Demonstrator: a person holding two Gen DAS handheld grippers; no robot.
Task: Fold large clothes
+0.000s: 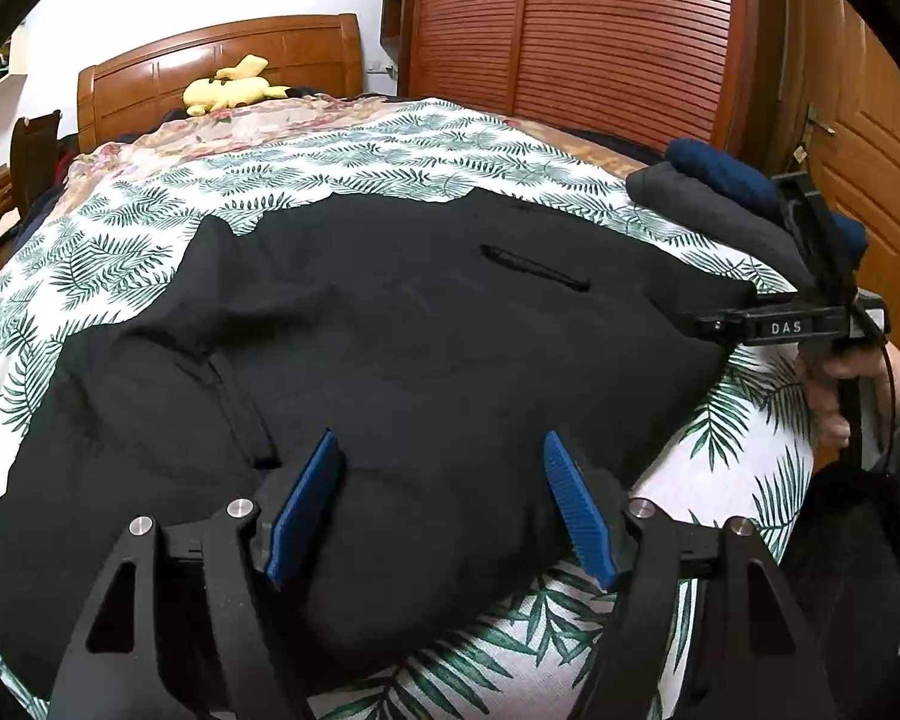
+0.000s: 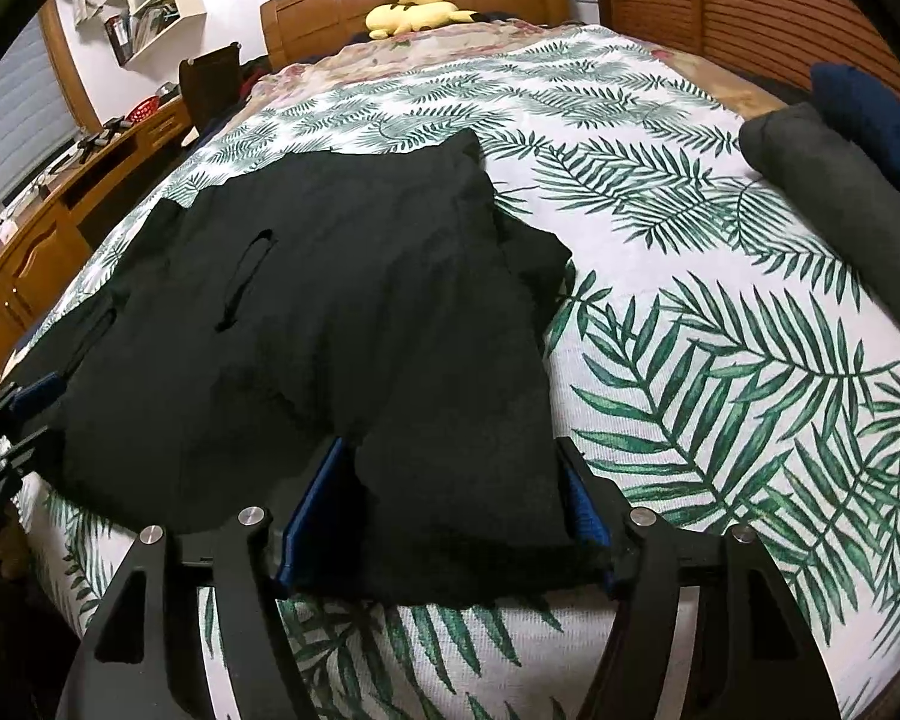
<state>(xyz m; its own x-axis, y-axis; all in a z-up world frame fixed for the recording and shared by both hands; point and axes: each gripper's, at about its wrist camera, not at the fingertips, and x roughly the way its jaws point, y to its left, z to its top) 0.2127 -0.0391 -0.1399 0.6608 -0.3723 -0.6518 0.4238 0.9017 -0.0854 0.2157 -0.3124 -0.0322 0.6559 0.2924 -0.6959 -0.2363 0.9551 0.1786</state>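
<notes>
Leaf-print bed (image 2: 720, 312) in a wood-panelled bedroom.
One black garment (image 1: 390, 330) on it; two folded clothes beside; left gripper (image 1: 441, 504) and right gripper (image 2: 450, 510) both gape over its hem.

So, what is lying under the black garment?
The black garment lies on the leaf-print bedcover, visible all round it. Anything else beneath is covered.

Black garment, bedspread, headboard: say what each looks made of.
Black garment: matte, soft woven or knit cloth, likely cotton; it creases and drapes limply. Bedspread: thin printed fabric, white with green fern leaves, faintly ribbed. Headboard: reddish-brown wood with a glossy varnish and visible panels.
</notes>
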